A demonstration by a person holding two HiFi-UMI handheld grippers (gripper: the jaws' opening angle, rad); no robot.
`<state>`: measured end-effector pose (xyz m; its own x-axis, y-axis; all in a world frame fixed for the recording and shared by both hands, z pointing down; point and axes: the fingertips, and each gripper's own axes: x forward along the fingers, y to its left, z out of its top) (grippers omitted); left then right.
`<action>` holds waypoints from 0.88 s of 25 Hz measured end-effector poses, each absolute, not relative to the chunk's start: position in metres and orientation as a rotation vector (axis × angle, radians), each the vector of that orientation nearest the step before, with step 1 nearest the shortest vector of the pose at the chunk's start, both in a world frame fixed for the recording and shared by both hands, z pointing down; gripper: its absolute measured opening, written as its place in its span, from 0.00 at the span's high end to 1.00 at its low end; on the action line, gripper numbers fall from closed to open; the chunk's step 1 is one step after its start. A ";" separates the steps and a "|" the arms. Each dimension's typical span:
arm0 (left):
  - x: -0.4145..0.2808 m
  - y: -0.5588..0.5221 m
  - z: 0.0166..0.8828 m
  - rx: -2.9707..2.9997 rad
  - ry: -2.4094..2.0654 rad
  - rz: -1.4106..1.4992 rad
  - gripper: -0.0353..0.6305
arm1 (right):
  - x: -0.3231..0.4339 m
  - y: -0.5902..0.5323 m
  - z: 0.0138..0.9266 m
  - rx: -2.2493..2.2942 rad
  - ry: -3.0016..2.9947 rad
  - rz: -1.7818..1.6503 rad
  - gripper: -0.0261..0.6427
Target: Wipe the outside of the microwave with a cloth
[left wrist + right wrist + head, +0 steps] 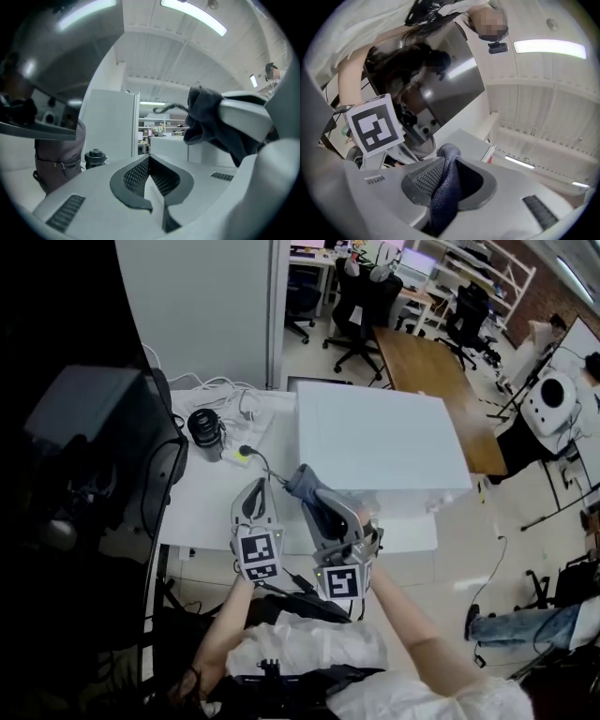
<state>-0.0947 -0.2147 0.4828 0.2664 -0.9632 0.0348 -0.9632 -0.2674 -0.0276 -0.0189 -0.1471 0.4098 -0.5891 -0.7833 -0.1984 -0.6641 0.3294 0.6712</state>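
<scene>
The white microwave point(375, 442) stands on a white table point(211, 502); its corner also shows in the left gripper view point(166, 146). My right gripper point(314, 498) is in front of its near left corner, shut on a grey-blue cloth point(305, 482). In the right gripper view, the cloth point(446, 185) is bunched between the pads and bulges past the tips. The left gripper view shows the same cloth point(206, 123) hanging from the right gripper. Just left of the right one, my left gripper point(255, 491) is shut point(150, 174) with nothing in it.
A black jar point(205, 426), white cables and a power strip point(239, 454) lie on the table left of the microwave. A dark office chair point(94, 446) stands at the left. A wooden table point(431, 381) and a white partition point(202, 306) are behind.
</scene>
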 end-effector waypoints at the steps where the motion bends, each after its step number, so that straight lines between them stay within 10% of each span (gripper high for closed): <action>1: -0.087 -0.213 0.479 -2.505 1.879 -0.070 0.94 | -0.015 -0.147 0.413 1.343 -2.431 -1.086 0.81; 22: -0.022 -0.204 0.416 -2.388 1.897 0.058 0.94 | 0.113 -0.191 0.417 1.578 -2.455 -0.491 0.81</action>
<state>-0.0223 -0.2044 0.4158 0.2270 -0.9700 -0.0866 -0.9735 -0.2236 -0.0478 0.1131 -0.1913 0.4169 -0.4195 -0.9074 -0.0255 -0.8474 0.3814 0.3695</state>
